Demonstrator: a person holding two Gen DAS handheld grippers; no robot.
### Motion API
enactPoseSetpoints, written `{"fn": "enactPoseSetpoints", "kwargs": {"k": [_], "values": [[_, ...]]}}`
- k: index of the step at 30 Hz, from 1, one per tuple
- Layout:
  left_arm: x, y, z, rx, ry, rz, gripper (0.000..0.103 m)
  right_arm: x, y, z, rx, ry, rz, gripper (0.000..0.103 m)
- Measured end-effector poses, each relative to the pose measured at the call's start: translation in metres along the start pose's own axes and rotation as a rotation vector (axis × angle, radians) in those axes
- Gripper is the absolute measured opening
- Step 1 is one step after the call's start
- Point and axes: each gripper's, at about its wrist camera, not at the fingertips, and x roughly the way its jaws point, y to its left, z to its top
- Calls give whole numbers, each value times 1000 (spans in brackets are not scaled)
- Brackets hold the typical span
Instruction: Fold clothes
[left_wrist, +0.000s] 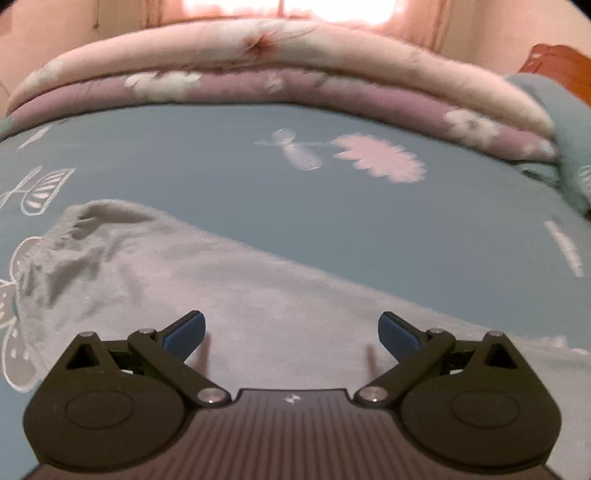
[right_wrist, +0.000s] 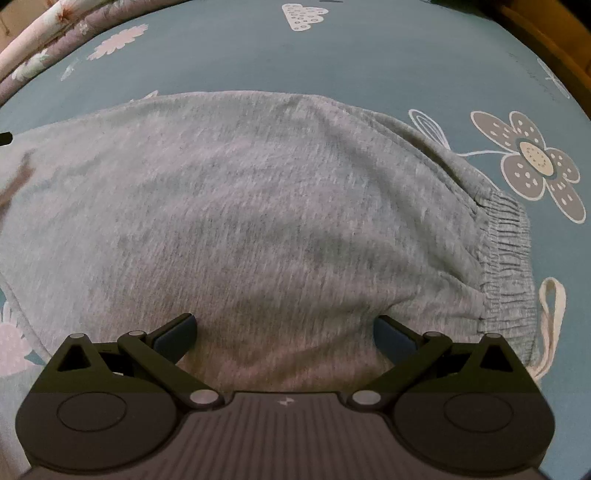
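A grey knit garment lies spread on a blue flower-print bedsheet. Its elastic waistband is at the right, with a white drawstring trailing off beside it. My right gripper hovers just over the garment's near part, open, nothing between its fingers. In the left wrist view the same grey garment runs from a gathered, crumpled end at the left toward the lower right. My left gripper is open above this cloth, holding nothing.
A folded pink and mauve floral quilt lies across the far side of the bedsheet, also showing as the quilt at top left in the right wrist view. A wooden bed frame edges the far right. A teal cloth sits at the right.
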Motion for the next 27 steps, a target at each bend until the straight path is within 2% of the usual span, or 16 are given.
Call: {"fn": "enactPoseSetpoints", "kwargs": {"k": [3, 5, 10, 13, 16, 19, 23, 25, 27], "values": [[16, 13, 1, 17, 38, -5, 99, 2, 4, 1, -4, 8, -25, 103], [25, 21, 3, -13, 65, -33, 100, 3, 6, 3, 1, 16, -37, 103], [4, 19, 1, -33, 49, -127, 101, 5, 7, 5, 14, 26, -48, 103], [4, 8, -11, -23, 93, -188, 101, 6, 9, 6, 20, 24, -62, 103], [1, 0, -14, 51, 92, -177, 101, 7, 10, 6, 28, 23, -72, 103], [-10, 17, -1, 6, 48, -200, 101, 7, 11, 6, 30, 23, -75, 103], [-11, 61, 25, -71, -39, -80, 101, 6, 11, 4, 30, 6, -77, 103], [-1, 84, 34, -127, -51, 6, 101, 6, 12, 2, 34, -5, -83, 103], [12, 103, 40, -171, -26, 40, 101, 6, 13, 2, 41, -11, -89, 103]]}}
